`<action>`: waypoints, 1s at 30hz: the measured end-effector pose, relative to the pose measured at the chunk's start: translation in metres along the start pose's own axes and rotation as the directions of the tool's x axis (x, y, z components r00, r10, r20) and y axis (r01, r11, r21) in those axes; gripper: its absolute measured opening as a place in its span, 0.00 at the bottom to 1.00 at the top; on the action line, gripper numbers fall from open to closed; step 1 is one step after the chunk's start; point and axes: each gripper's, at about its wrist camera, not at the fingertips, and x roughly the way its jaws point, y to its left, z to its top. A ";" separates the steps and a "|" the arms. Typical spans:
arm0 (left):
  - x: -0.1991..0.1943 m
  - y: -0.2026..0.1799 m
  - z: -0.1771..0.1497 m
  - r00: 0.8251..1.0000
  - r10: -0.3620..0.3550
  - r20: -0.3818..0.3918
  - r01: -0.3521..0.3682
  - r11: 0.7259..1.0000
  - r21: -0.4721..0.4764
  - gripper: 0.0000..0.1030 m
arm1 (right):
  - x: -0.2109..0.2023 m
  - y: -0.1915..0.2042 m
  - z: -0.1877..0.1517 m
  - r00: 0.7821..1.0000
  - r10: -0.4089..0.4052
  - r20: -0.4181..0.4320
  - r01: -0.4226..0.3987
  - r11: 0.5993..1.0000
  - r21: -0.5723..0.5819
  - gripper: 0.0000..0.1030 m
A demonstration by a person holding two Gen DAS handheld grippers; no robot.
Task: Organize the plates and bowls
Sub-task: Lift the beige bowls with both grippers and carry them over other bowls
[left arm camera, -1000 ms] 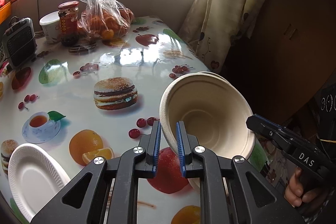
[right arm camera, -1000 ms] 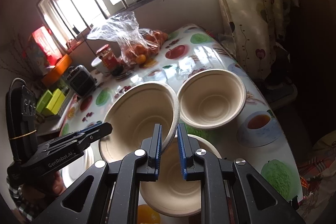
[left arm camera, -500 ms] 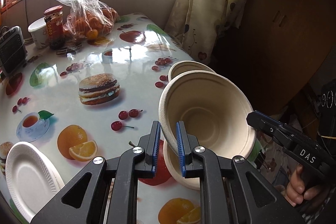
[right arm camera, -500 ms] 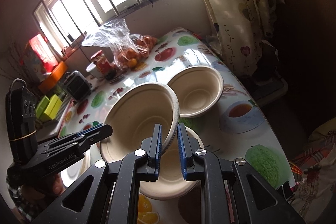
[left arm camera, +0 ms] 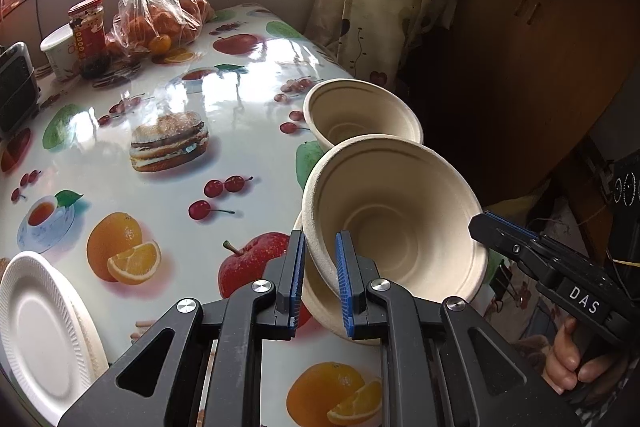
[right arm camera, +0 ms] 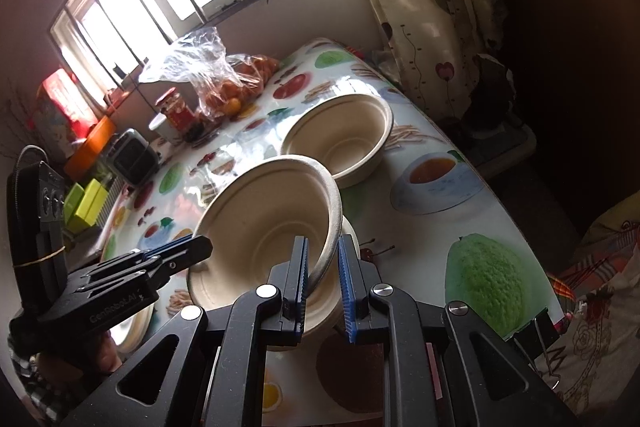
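A beige paper bowl (left arm camera: pixel 392 223) hangs tilted over the table's right side, held by its rim on two sides. My left gripper (left arm camera: pixel 320 267) is shut on its near rim. My right gripper (right arm camera: pixel 323 267) is shut on the opposite rim and shows in the left wrist view as a black tip (left arm camera: pixel 486 223). In the right wrist view the same held bowl (right arm camera: pixel 264 215) fills the middle, with the left gripper (right arm camera: pixel 196 247) at its left edge. Just under it a second beige bowl (left arm camera: pixel 316 303) stands on the table. A third bowl (left arm camera: pixel 360 111) stands farther back.
White foam plates (left arm camera: pixel 36 323) lie at the table's near left corner. A bag of oranges (left arm camera: pixel 160 23), a red-lidded jar (left arm camera: pixel 86 27) and a white cup (left arm camera: pixel 58 47) stand at the far end. A curtain (left arm camera: pixel 360 7) hangs right of the table edge.
Both grippers have carried the held bowl down and toward me, closer over the bowl beneath it. The third bowl now shows apart behind it.
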 end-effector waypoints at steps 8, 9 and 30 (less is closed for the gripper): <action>0.004 -0.002 -0.006 1.000 0.007 -0.011 -0.007 1.000 0.002 0.15 | 0.005 -0.006 -0.010 1.000 -0.002 -0.018 0.002 1.000 0.015 0.15; 0.005 -0.002 -0.006 1.000 0.009 -0.014 -0.009 1.000 0.002 0.15 | 0.006 -0.006 -0.011 1.000 -0.002 -0.020 0.003 1.000 0.016 0.15; 0.015 0.002 -0.012 0.999 0.023 -0.042 -0.024 1.000 -0.013 0.15 | 0.020 -0.007 -0.021 0.998 -0.012 -0.054 0.013 1.000 0.016 0.15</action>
